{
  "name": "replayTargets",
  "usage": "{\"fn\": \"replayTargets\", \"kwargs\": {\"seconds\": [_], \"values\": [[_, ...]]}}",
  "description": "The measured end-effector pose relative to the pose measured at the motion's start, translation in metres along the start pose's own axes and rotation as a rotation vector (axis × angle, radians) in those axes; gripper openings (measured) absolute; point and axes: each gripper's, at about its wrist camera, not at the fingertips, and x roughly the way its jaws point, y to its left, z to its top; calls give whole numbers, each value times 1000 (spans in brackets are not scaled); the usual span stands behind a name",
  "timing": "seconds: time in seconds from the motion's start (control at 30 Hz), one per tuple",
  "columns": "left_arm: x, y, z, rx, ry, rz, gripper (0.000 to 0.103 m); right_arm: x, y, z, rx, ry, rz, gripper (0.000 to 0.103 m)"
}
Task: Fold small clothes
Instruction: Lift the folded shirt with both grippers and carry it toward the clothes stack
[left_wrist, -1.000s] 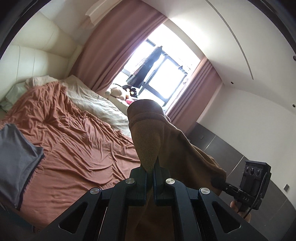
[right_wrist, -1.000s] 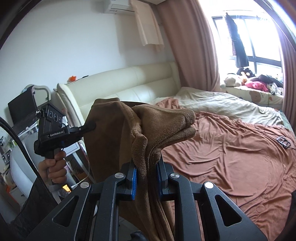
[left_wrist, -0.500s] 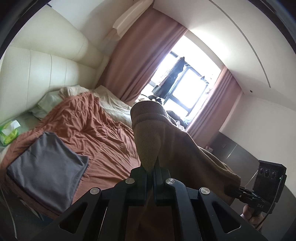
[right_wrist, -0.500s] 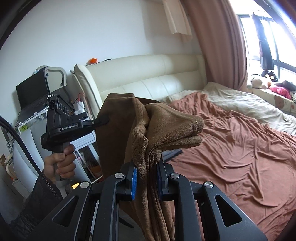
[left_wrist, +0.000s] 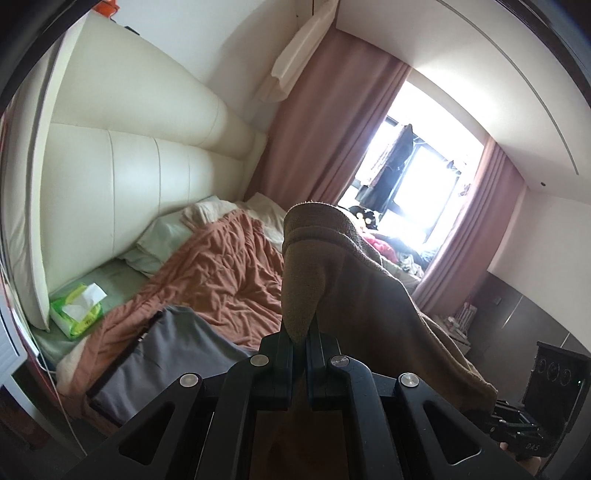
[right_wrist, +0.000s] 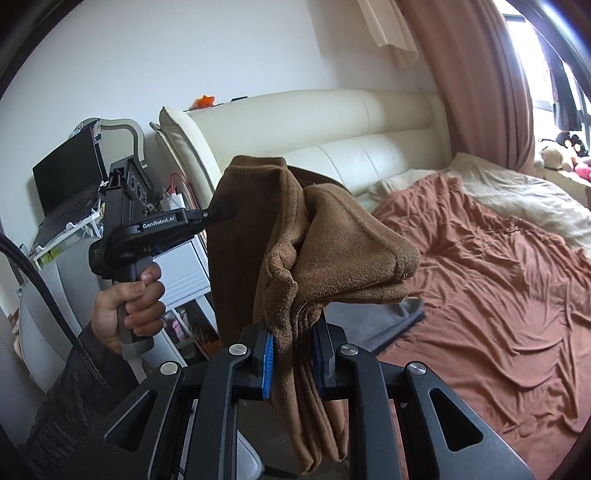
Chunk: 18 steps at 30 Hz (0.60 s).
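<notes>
2 claws (left_wrist: 300, 334) (right_wrist: 291, 332) around brown garment (right_wrist: 332, 258)

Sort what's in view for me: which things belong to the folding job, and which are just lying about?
Job:
brown garment, clamped by the left gripper and right gripper
grey folded garment on the bed
rust-coloured bedspread, the likely folding surface

Lying about:
tissue pack
pillows
laptop
soft toys

brown fleece garment (right_wrist: 332, 254), bunched, held aloft
</notes>
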Motion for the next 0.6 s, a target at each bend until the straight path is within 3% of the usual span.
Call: {"fn": "replayTargets", "kwargs": {"seconds": [0.33,0.6], "values": [[-1,43,24,40,-4,166,4,84,7,15,18,26,116,13],[45,73,32,28,43,230,4,151,-12,25,31,60,147,13]]}}
